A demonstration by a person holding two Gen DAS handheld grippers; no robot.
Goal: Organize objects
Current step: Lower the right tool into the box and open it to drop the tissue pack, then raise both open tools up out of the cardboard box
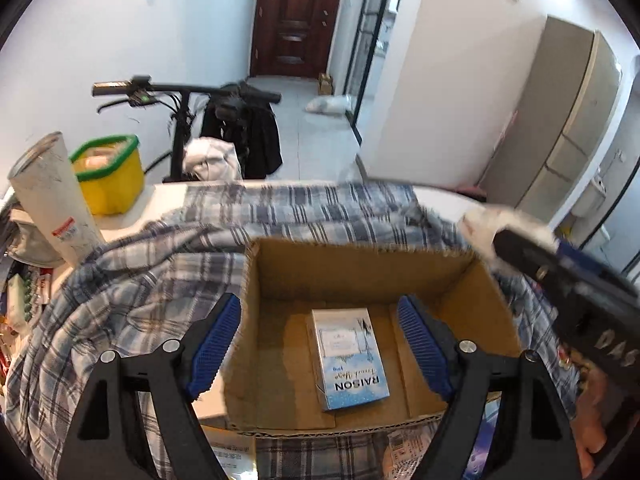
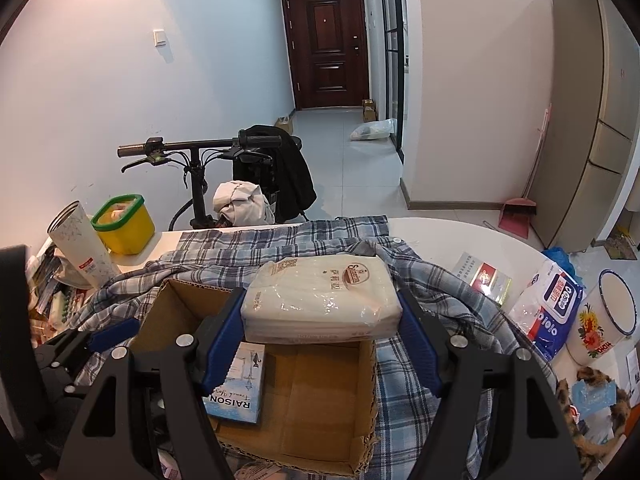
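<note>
An open cardboard box (image 1: 360, 268) sits on a blue plaid cloth (image 1: 132, 280). A pale blue RAISON carton (image 1: 350, 360) lies flat on the box floor. My left gripper (image 1: 320, 302) hangs open over the box, its blue pads apart and nothing between them; the carton lies below, untouched. My right gripper (image 2: 320, 296) is shut on a cream plastic-wrapped tissue pack (image 2: 320, 300), held above the far side of the box (image 2: 320, 392). The RAISON carton (image 2: 238, 392) shows at the box's left. The left gripper (image 2: 100, 340) sits at the left edge of this view.
A yellow tub with a green rim (image 2: 124, 228) and a white tube (image 2: 80, 240) stand at the table's back left. A blue-and-white packet (image 2: 556, 308), an enamel mug (image 2: 604, 320) and a red card (image 2: 484, 276) lie to the right. A scooter (image 2: 196, 152) stands behind.
</note>
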